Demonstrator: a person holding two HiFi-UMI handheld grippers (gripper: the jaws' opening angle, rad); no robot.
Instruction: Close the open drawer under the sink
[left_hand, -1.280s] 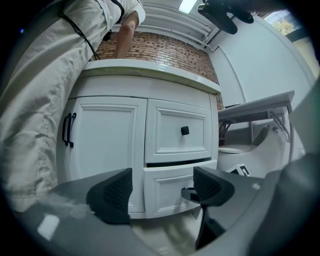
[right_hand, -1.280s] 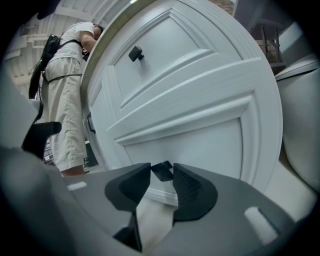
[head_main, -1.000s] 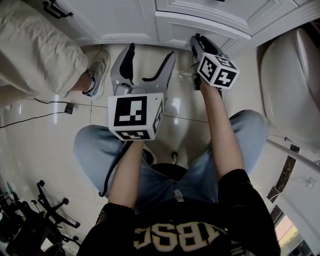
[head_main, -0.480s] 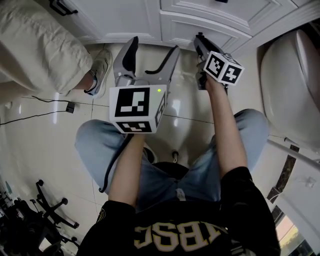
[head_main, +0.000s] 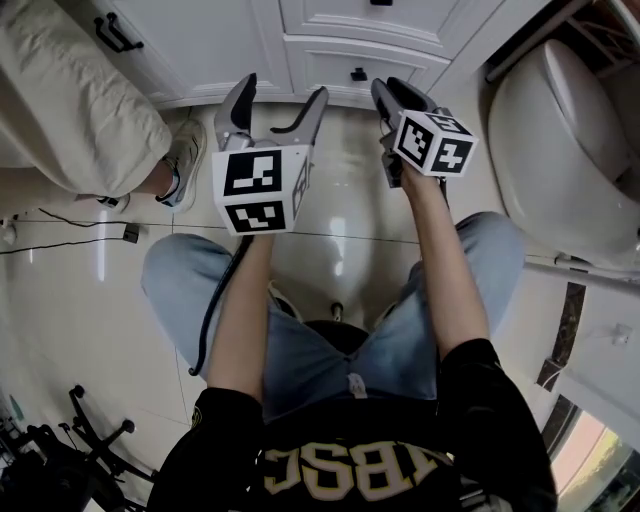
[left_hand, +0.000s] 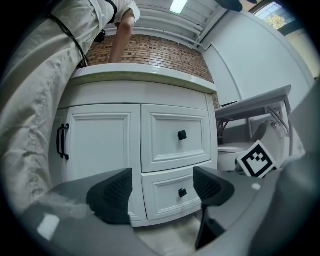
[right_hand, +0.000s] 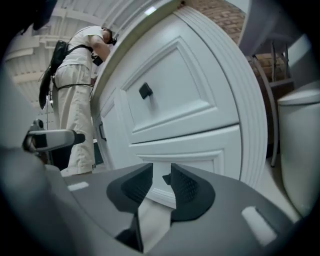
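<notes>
Head view: the lower drawer (head_main: 330, 60) sits at the foot of the white cabinet. Its front seems flush with the frame (the steep angle cannot rule out a small gap). The left hand-held gripper (head_main: 281, 95) hangs released above the floor, short of the drawer. The right hand-held gripper (head_main: 388, 92) is near the knob (head_main: 357, 73), with the toilet (head_main: 560, 140) close on its right. A careless swing of that arm could knock the bowl.

Left gripper view: the jaws stand wide apart with nothing between them. The lower drawer (left_hand: 167, 197) shows beyond, under the upper drawer (left_hand: 175, 142) and the worktop (left_hand: 145, 75). It looks shut from here; if it is only nearly home, it could roll out again unnoticed.

Right gripper view: the jaws have just been closing and are now clenched almost pad to pad, gripping nothing. The dark knob (right_hand: 165, 178) shows past the slit between them. The main risk, I judge, is a tip hooking that knob and dragging the drawer open. A standing person (right_hand: 80, 95) at the left could also be bumped.
</notes>
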